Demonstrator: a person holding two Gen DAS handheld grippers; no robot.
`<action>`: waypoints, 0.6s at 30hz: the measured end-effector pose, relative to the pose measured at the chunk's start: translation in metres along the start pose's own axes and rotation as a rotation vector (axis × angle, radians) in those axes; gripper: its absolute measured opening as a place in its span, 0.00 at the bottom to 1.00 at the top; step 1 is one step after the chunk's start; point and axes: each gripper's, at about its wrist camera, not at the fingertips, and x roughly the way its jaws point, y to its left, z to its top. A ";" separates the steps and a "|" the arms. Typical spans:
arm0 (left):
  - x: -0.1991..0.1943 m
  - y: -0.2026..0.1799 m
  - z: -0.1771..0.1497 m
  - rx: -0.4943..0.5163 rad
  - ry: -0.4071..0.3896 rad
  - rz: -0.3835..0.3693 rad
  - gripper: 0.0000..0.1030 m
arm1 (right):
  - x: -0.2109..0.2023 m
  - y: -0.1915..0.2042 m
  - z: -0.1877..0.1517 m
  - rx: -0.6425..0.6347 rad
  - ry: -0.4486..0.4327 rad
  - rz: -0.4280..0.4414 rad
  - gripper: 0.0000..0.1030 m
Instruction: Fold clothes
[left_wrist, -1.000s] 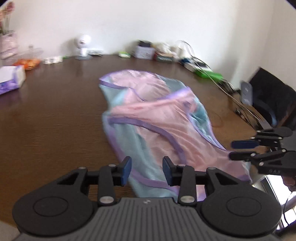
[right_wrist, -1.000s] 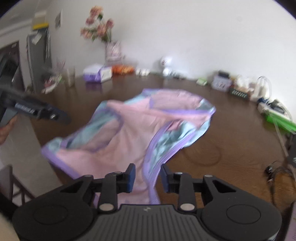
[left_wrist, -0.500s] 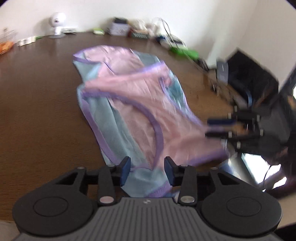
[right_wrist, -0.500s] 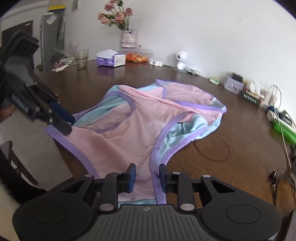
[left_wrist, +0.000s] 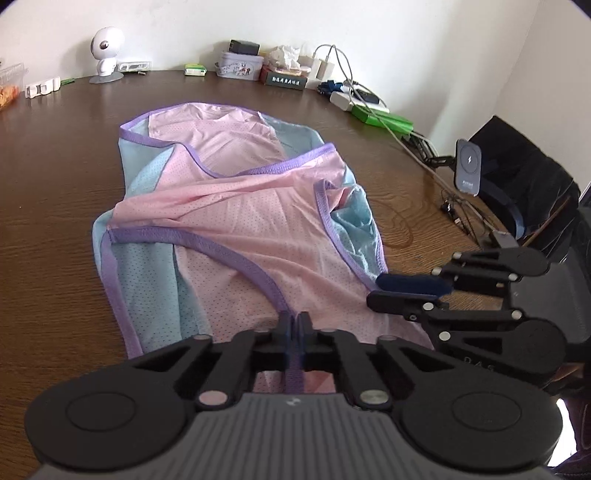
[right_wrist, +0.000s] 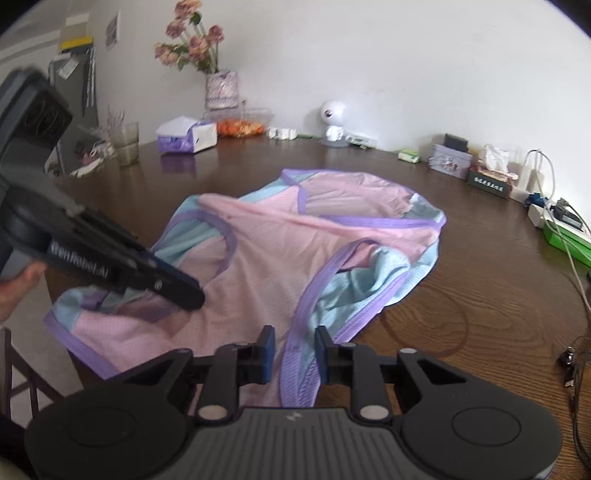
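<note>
A pink and light-blue mesh garment (left_wrist: 258, 236) with purple trim lies crumpled on the brown wooden table (left_wrist: 55, 221). My left gripper (left_wrist: 294, 332) is shut on the purple trim at the garment's near edge. In the right wrist view it (right_wrist: 184, 291) reaches in from the left, its tip on the cloth. My right gripper (right_wrist: 294, 349) straddles a purple-trimmed strip of the garment (right_wrist: 277, 258). Its jaws are closing, and a small gap still shows beside the left pad. In the left wrist view, the right gripper (left_wrist: 391, 291) sits at the garment's right edge.
Along the table's far edge stand a white toy-like camera (left_wrist: 105, 55), tins and boxes (left_wrist: 240, 68), chargers with cables (left_wrist: 354, 96) and a green box (left_wrist: 384, 118). A phone stand (left_wrist: 468, 166) and black chair (left_wrist: 524, 177) are at right. A flower vase (right_wrist: 221, 88), tissue pack (right_wrist: 186, 134) and glass (right_wrist: 127, 144) stand at far left.
Both grippers came down onto the garment's near edge. The left jaws went from open to shut on the purple trim. The right jaws narrowed around the trimmed strip.
</note>
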 end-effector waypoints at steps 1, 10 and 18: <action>-0.004 0.000 0.001 -0.005 -0.021 0.002 0.02 | 0.000 0.002 0.001 0.000 0.001 0.007 0.05; -0.035 0.024 0.017 -0.018 -0.127 0.072 0.03 | -0.002 0.007 0.034 0.070 -0.091 0.037 0.05; -0.077 0.052 -0.033 -0.031 -0.134 -0.021 0.42 | -0.030 -0.002 0.005 0.036 -0.047 0.036 0.42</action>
